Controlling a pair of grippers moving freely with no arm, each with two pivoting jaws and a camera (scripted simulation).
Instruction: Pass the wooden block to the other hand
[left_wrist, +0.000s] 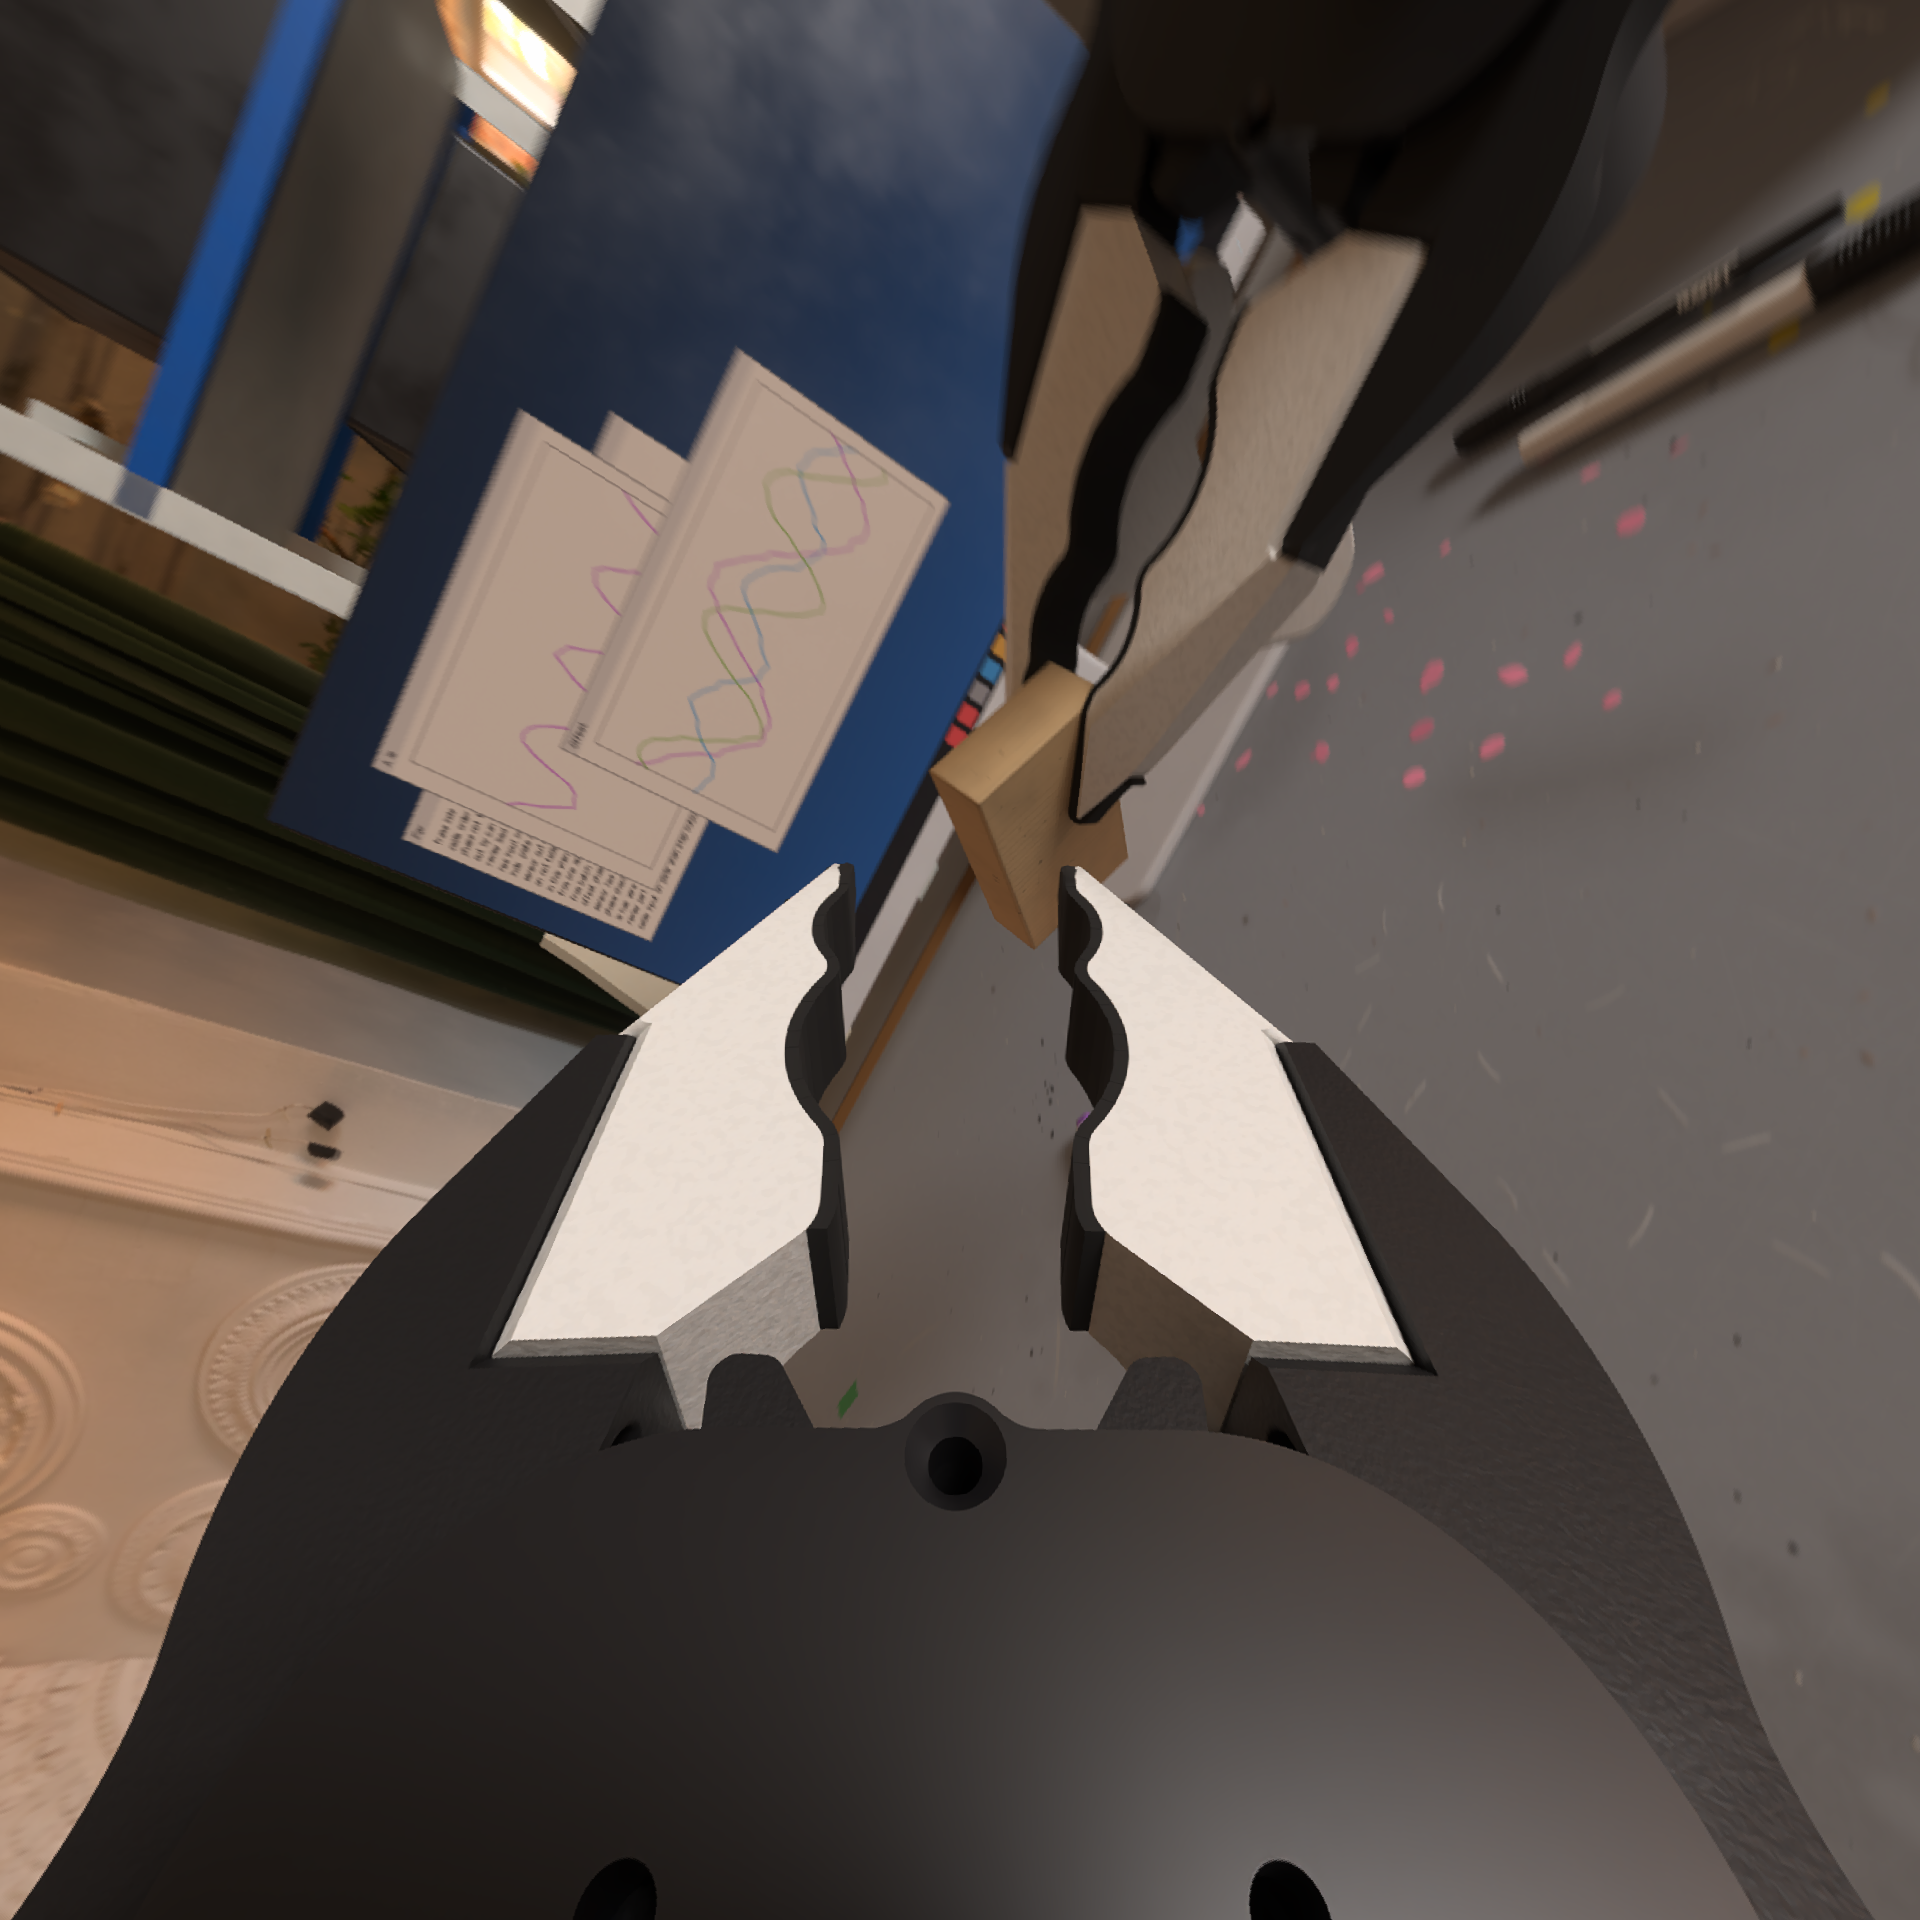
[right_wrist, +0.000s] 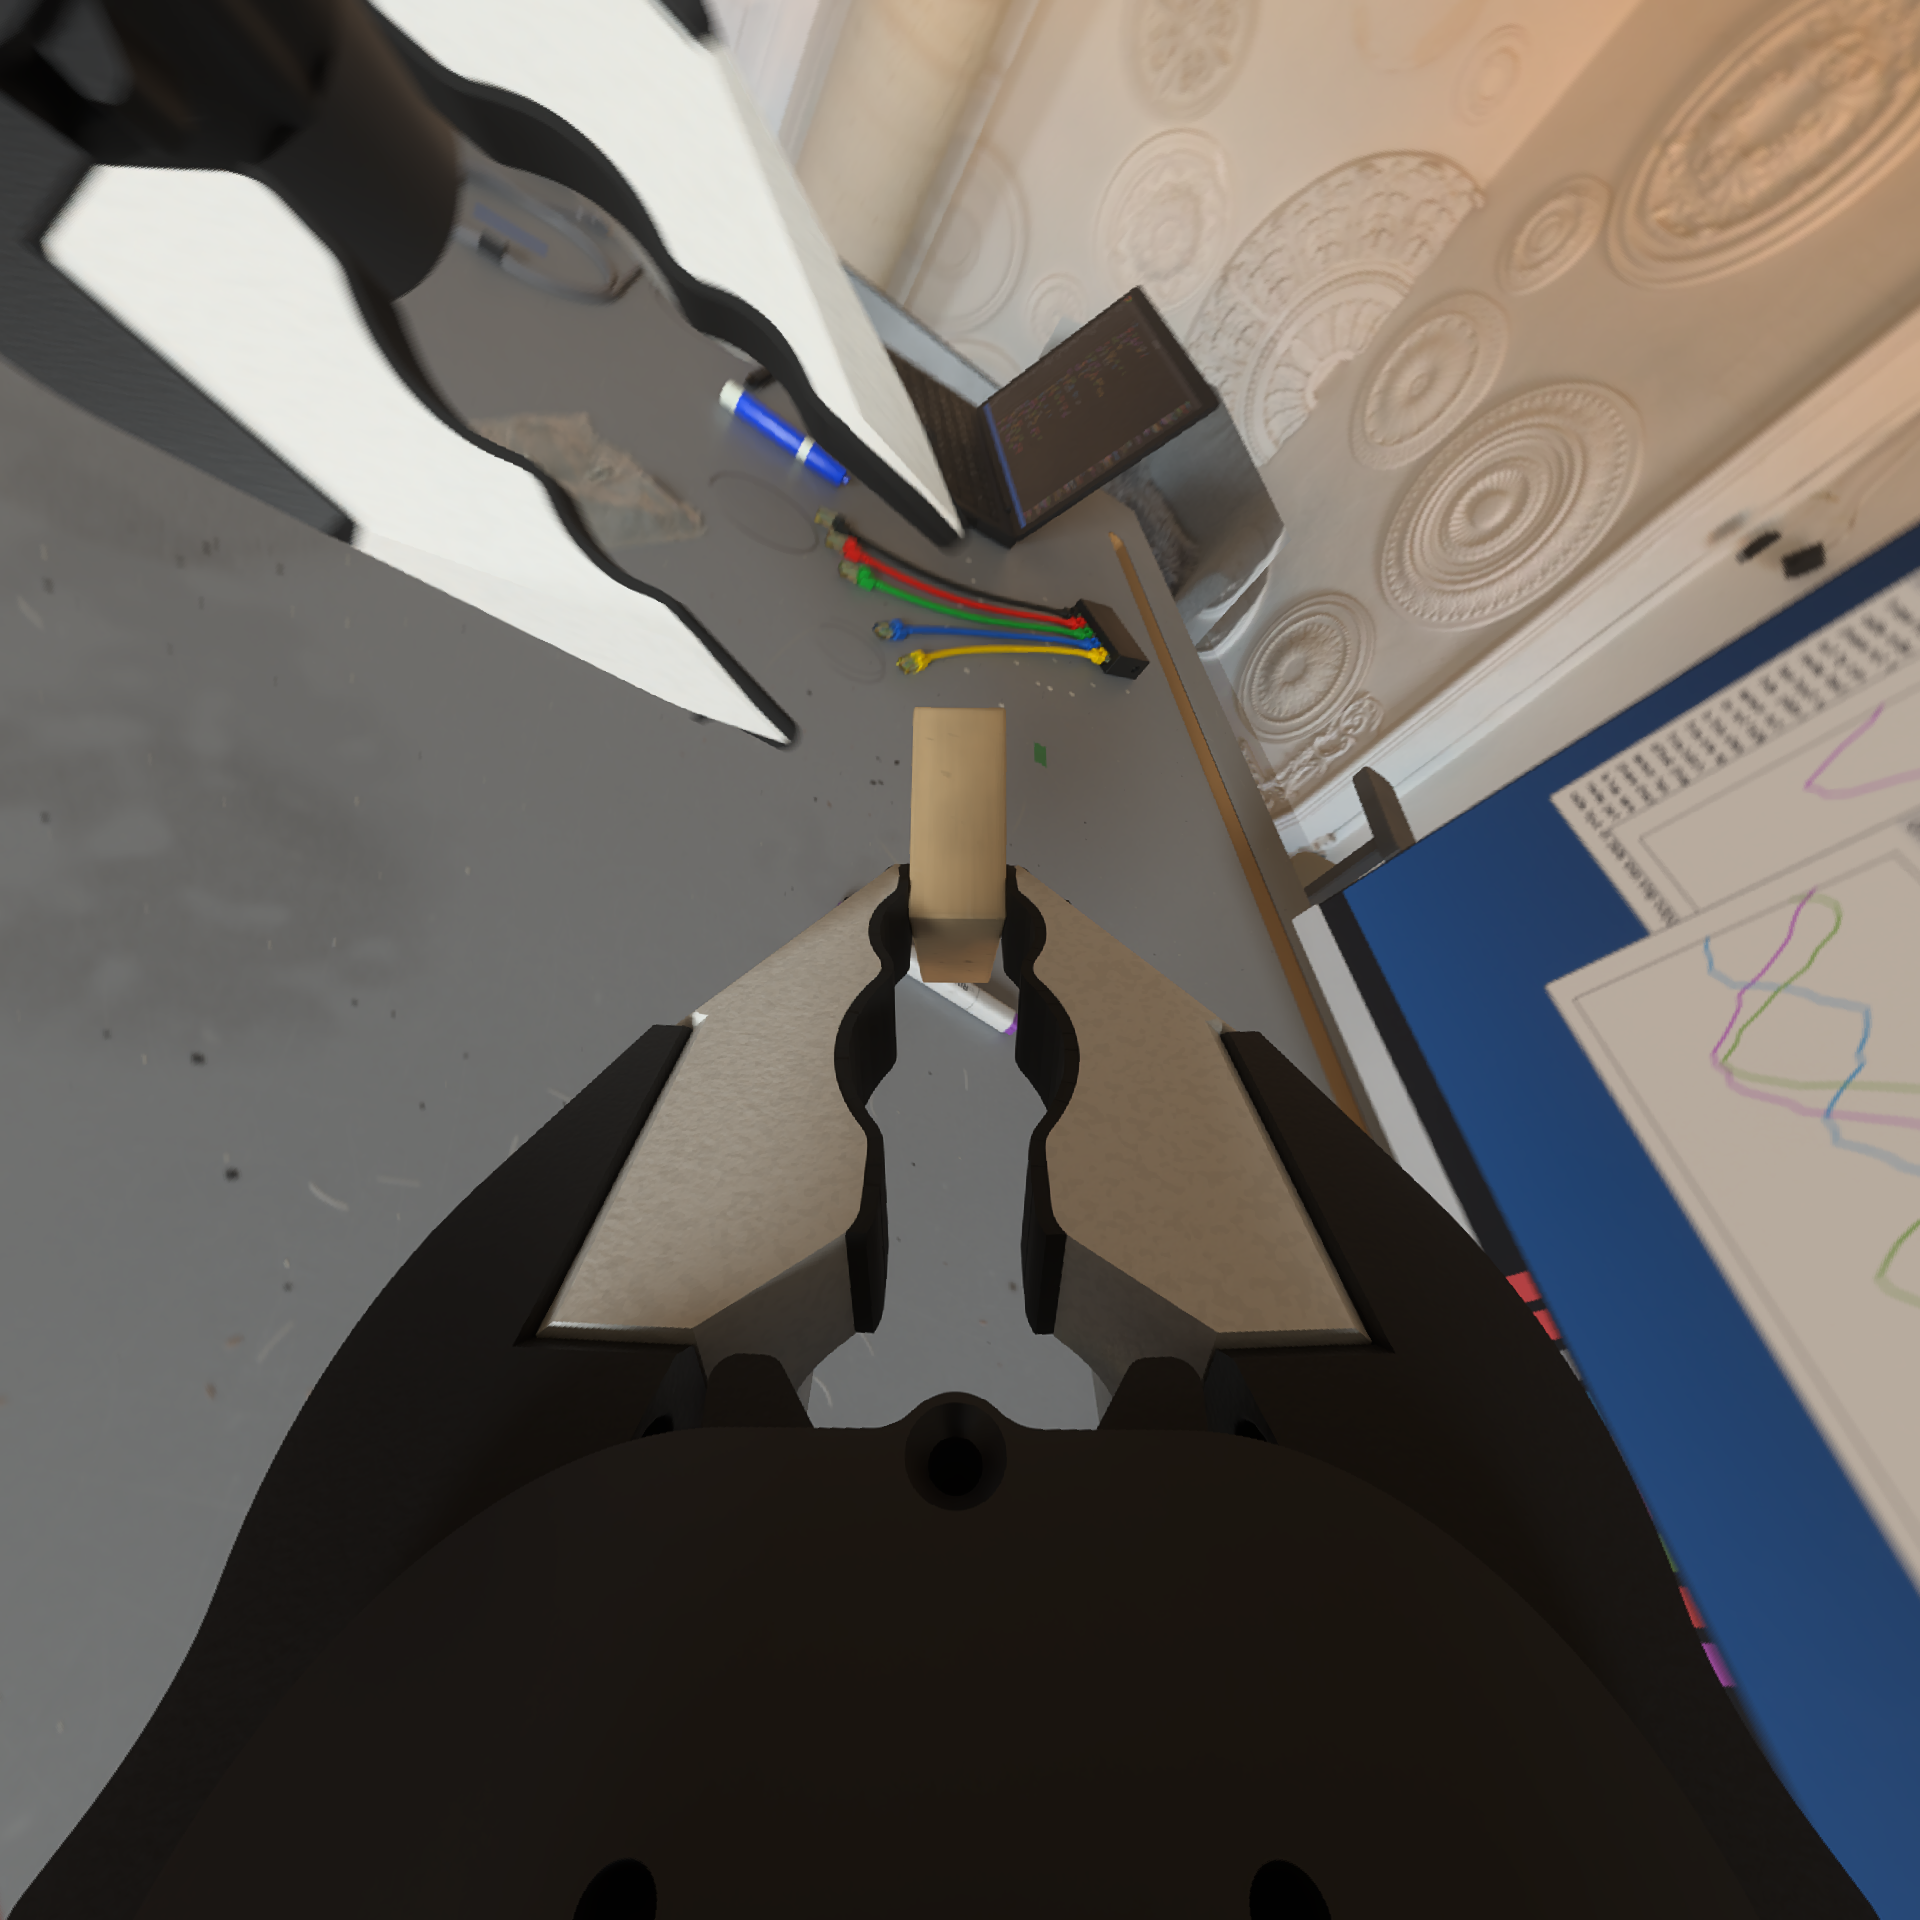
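pale, smooth wooden block (right_wrist: 957, 821) clamped in right gripper (right_wrist: 956, 914) jaws; left gripper (left_wrist: 956, 883) jaws parted.

Tan wooden block (right_wrist: 957, 821), blue board (left_wrist: 748, 239) – grey pink-flecked table (left_wrist: 1558, 935)

A: What forms the work surface?
B: A grey speckled tabletop (right_wrist: 260, 831), strewn with pink flecks (left_wrist: 1496, 717) on its right part in the left wrist view.

A: And at its far edge?
B: A blue pinboard (left_wrist: 810, 260) carrying 3 pale chart sheets (left_wrist: 727, 623); an open laptop (right_wrist: 1060, 436) stands near 5 coloured cables (right_wrist: 987, 629) and a blue marker (right_wrist: 779, 431).

A: The walls?
B: Cream plaster with round relief medallions (right_wrist: 1507, 509), warmly lit.
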